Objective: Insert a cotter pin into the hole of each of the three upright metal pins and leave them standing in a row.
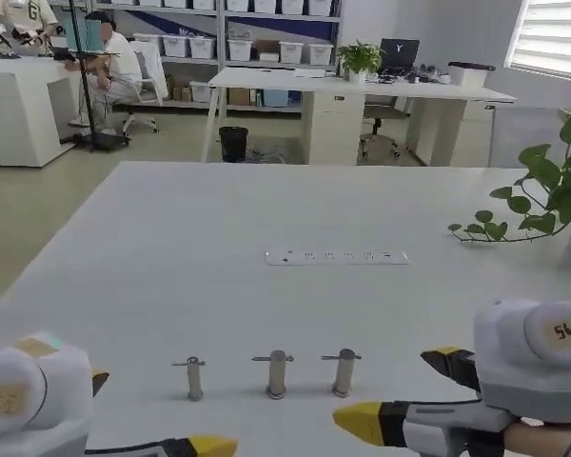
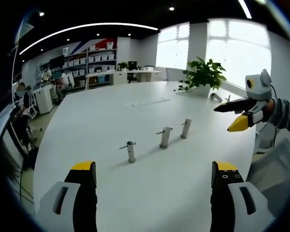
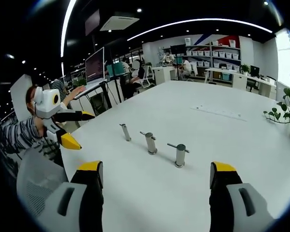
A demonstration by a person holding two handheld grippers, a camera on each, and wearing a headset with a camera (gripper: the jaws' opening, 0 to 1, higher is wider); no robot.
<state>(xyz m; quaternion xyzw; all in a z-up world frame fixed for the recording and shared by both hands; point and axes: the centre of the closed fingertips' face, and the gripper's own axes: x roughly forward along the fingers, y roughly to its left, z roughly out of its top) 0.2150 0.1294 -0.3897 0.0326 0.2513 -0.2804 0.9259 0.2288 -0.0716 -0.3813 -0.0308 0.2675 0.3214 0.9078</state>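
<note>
White workbench (image 1: 266,209) is stretching out ahead of you, with a socket strip (image 1: 336,256) lying flat near its middle and a leafy plant (image 1: 542,200) trailing in over its right side. Three metal pins are standing upright in a row on the side nearest you: the left pin (image 1: 194,379), the middle pin (image 1: 277,374) and the right pin (image 1: 344,372), spaced apart with none touching. Each one is carrying a cotter pin (image 1: 271,358) crosswise through its top. You are holding the left gripper (image 1: 157,414) low at the left, its jaws spread wide, gripping nothing and touching nothing. You are holding the right gripper (image 1: 400,390) just to the right of the row, its jaws likewise wide apart and empty, clear of the right pin.
</note>
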